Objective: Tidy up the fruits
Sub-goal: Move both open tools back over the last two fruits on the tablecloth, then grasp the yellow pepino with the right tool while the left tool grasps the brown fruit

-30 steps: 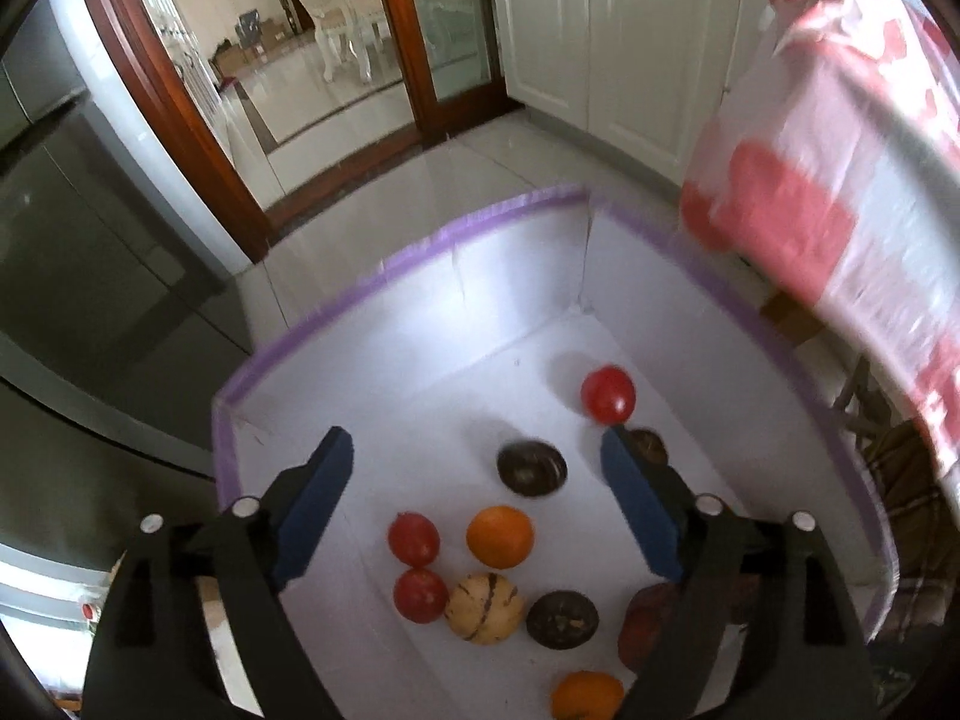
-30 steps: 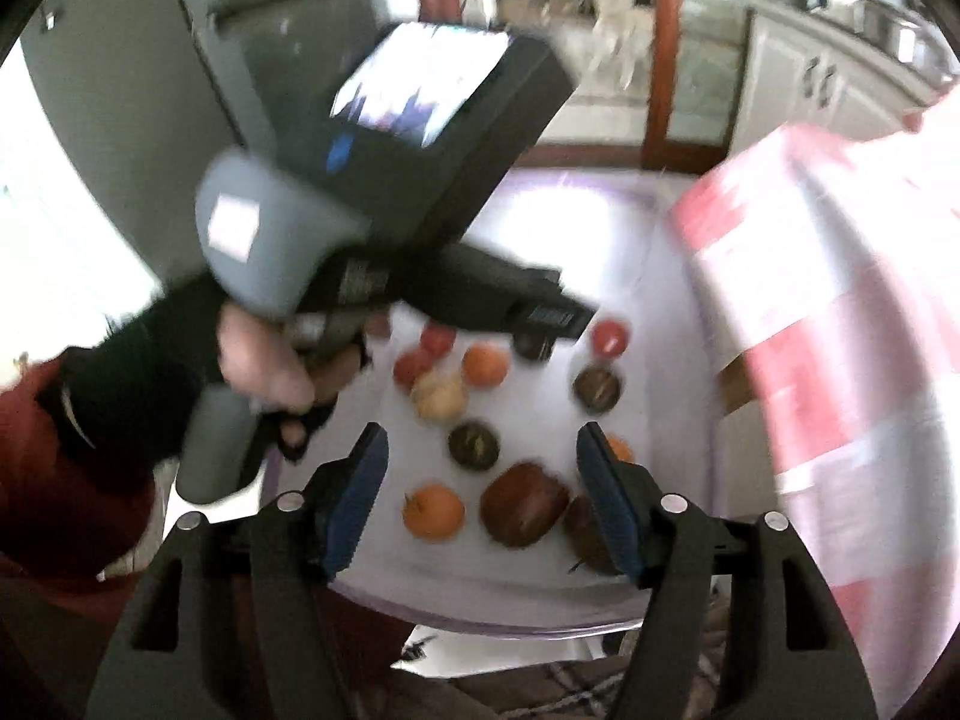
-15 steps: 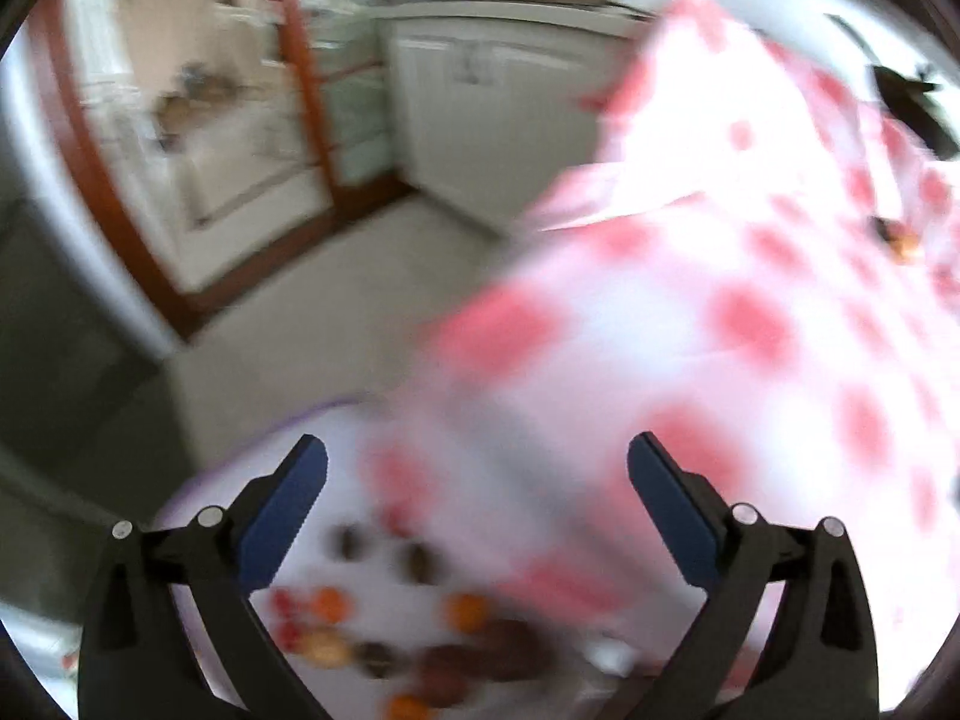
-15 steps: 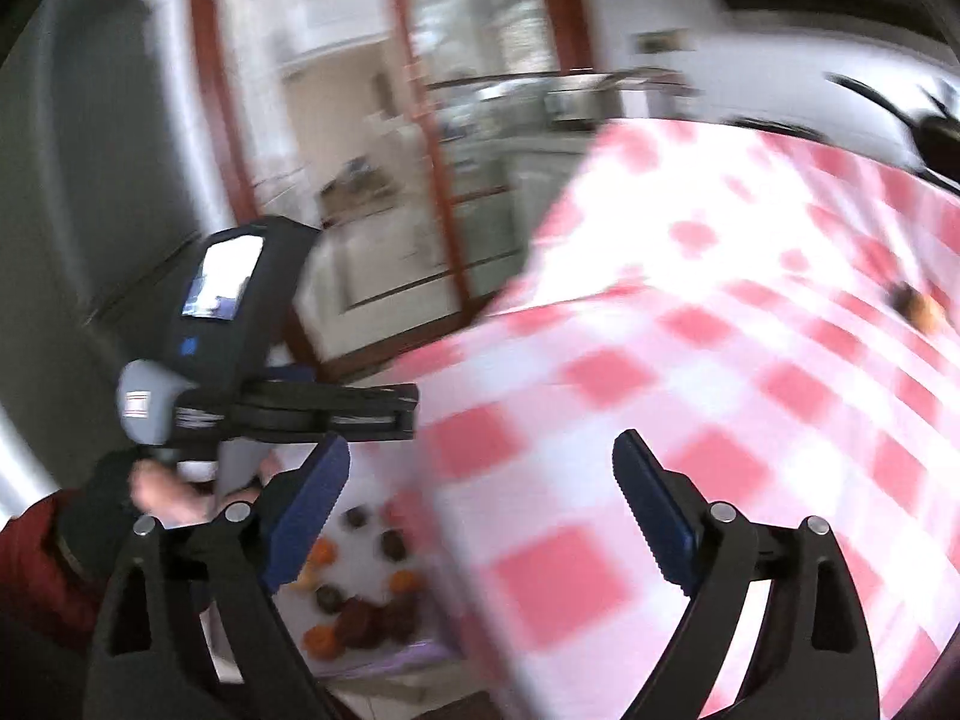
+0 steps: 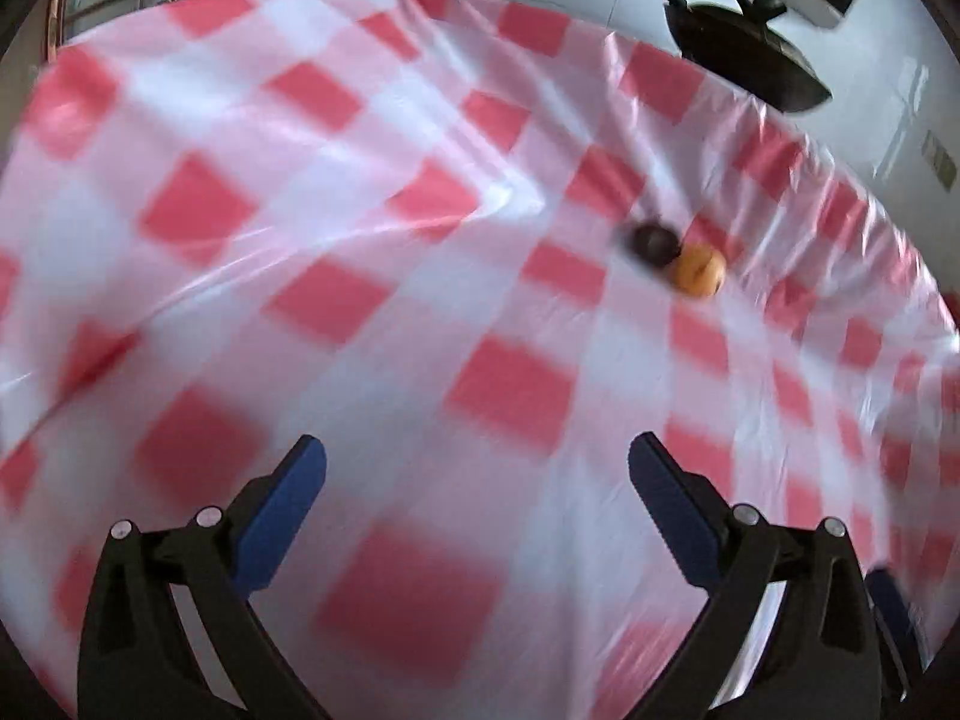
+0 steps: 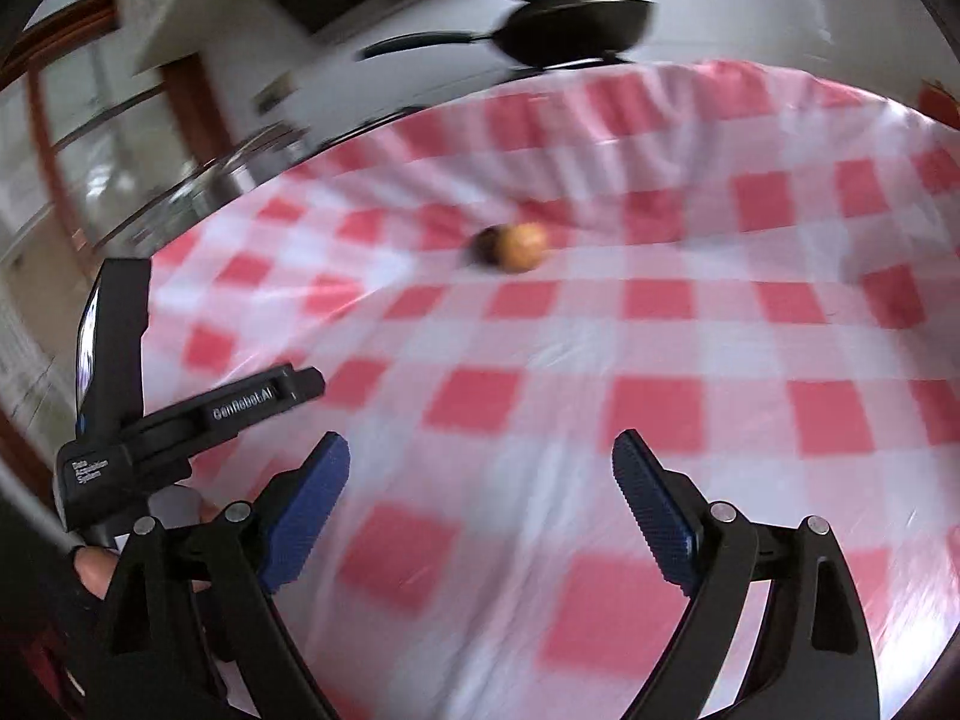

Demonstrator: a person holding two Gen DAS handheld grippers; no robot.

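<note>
Orange fruit (image 5: pixel 697 269) well beyond empty, spread left tongs (image 5: pixel 477 492).

Two fruits (image 5: pixel 678 258) sit touching on the counter (image 5: pixel 420 276), toward one o'clock; a pan (image 5: pixel 744 60) stands behind them at the far edge.

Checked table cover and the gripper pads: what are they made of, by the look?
Table cover: likely thin plastic or vinyl, glossy; it shows sheen streaks and sharp crinkles along the far edge. Motion blur leaves it open. Right gripper pads: blue, matte, ribbed, so probably rubber or soft plastic on black hard-plastic fingers.
</note>
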